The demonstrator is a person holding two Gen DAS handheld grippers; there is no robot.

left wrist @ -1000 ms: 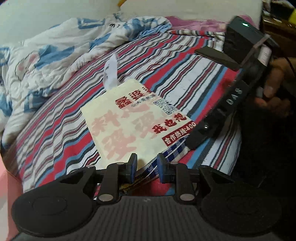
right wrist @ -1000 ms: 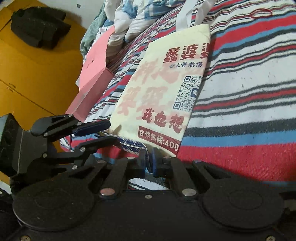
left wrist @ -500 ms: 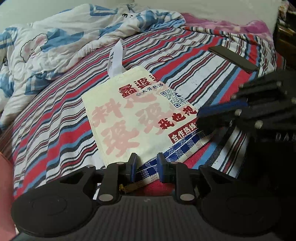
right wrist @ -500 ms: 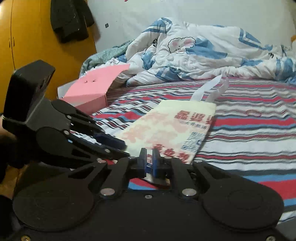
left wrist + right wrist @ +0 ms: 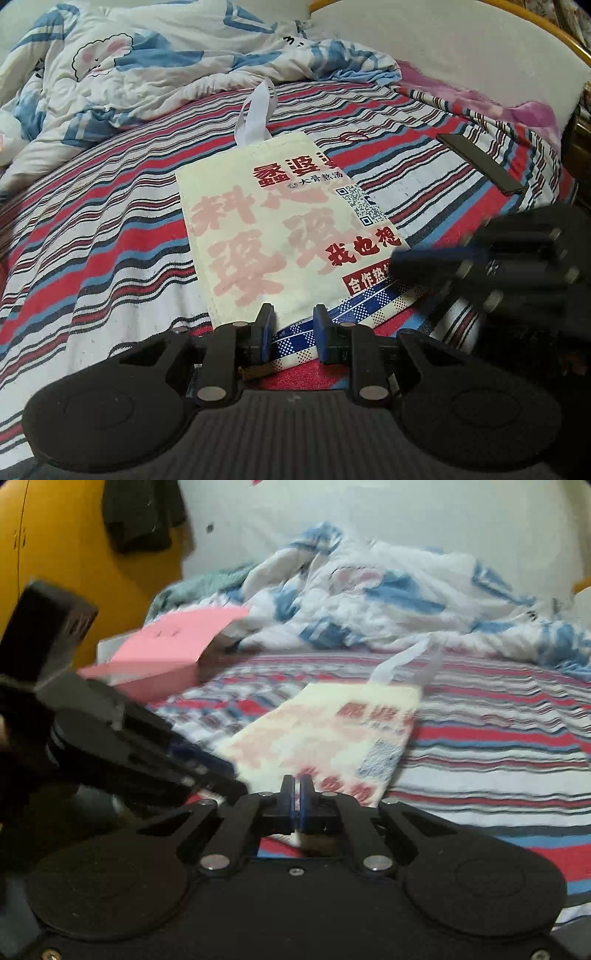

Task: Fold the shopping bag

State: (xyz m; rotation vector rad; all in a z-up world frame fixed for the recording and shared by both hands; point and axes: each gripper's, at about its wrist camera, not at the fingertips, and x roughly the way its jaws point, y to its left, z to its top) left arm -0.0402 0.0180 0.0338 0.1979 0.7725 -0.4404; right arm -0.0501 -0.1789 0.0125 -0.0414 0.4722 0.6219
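The shopping bag (image 5: 273, 229) reads 大骨熬汤, 我也想, and bears a QR code

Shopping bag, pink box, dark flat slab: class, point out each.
shopping bag (image 5: 266, 236), left wrist view, printed front.
pink box (image 5: 173, 642), right wrist view, lid.
dark flat slab (image 5: 480, 162), left wrist view, top face.

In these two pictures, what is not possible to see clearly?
- Shopping bag bottom edge: left wrist view, hidden behind the left gripper.
- Bag print: right wrist view, too blurred to read.
- What the right gripper pinches: right wrist view, its jaws cover it.
- Dark slab on the bedsheet: too small to identify.
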